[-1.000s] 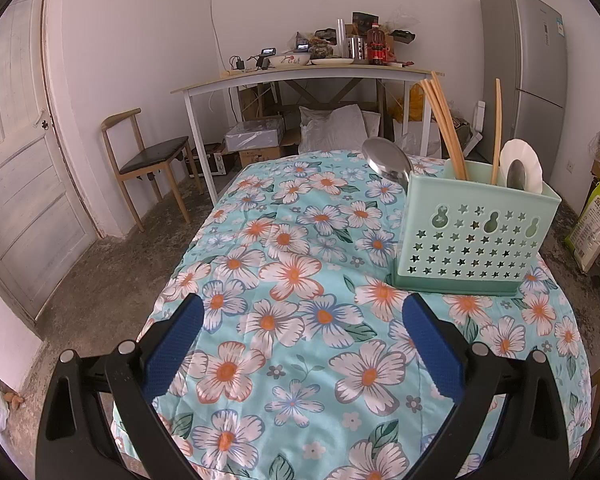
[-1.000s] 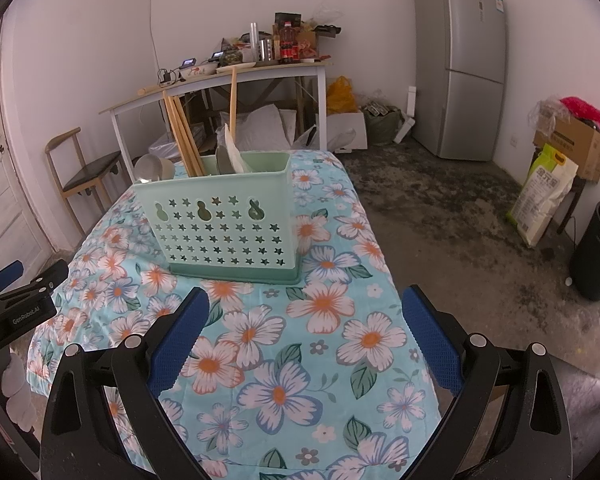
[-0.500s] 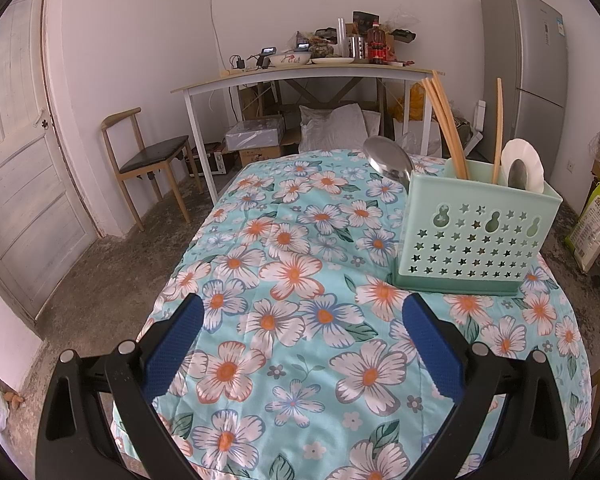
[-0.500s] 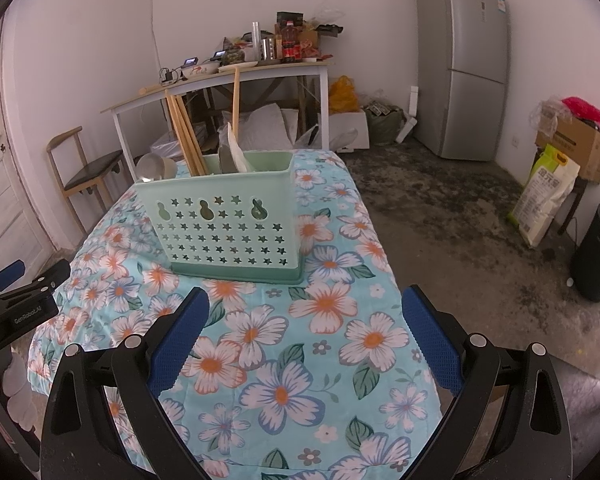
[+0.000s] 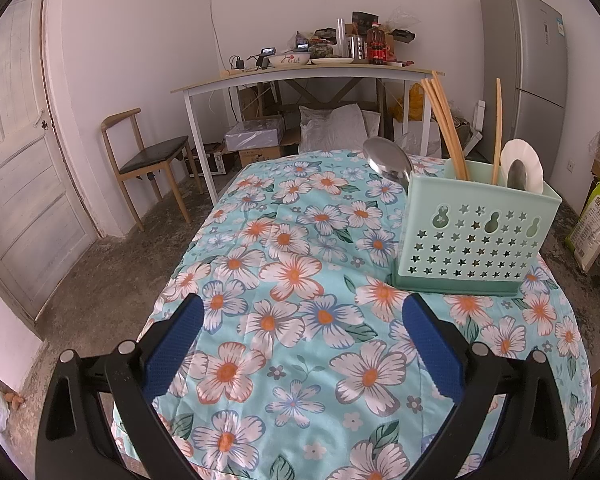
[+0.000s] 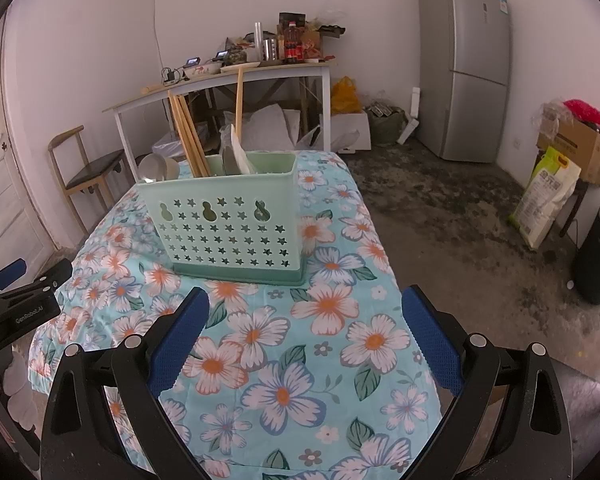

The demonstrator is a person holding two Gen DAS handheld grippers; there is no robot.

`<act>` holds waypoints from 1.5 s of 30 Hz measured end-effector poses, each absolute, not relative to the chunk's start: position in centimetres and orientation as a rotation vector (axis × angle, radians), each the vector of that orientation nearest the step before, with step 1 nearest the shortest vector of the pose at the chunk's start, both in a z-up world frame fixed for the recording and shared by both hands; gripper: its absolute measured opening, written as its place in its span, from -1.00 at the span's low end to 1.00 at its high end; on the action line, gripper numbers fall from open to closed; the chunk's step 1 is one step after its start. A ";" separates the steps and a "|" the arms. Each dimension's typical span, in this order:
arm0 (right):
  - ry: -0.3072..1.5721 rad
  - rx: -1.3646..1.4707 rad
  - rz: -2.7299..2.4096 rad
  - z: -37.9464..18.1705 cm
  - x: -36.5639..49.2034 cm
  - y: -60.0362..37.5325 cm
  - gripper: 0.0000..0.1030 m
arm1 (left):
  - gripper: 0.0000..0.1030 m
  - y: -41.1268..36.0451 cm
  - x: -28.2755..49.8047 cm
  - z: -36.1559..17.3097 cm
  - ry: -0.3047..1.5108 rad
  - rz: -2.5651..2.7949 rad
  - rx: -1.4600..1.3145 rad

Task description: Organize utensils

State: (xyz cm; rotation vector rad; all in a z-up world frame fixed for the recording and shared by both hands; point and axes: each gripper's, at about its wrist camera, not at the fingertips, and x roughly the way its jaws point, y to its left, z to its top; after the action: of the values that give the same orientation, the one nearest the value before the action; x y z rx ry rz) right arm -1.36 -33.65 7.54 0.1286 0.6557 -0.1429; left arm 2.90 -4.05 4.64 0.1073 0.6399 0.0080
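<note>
Mint-green utensil caddy [image 5: 472,236] upright on flowered tablecloth [image 5: 292,280], beyond and right of left gripper [image 5: 300,344], beyond and left of right gripper [image 6: 304,340]; both sets of jaws spread wide, holding nothing. Bare cloth between caddy and both grippers; table edge near caddy's right side. Inside caddy: wooden chopsticks [image 5: 446,128], metal ladle [image 5: 388,160], white spoon [image 5: 522,166].
</note>
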 end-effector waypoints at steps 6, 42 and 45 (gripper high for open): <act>0.656 0.128 -0.143 7.6 -1.3 -33.6 0.81 | 0.89 -4.1 2.9 4.7 0.640 0.009 0.107; 0.655 0.129 -0.141 7.2 -1.0 -33.5 0.81 | 0.89 -4.1 2.9 4.6 0.641 0.009 0.107; 0.655 0.130 -0.141 7.2 -0.9 -33.4 0.80 | 0.89 -4.1 2.9 4.6 0.640 0.009 0.110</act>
State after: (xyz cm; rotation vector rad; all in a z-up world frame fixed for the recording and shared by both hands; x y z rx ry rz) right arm -0.89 -33.40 7.19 0.1298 0.6549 -0.1413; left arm 2.91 -4.07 4.58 0.1098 0.6400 0.0085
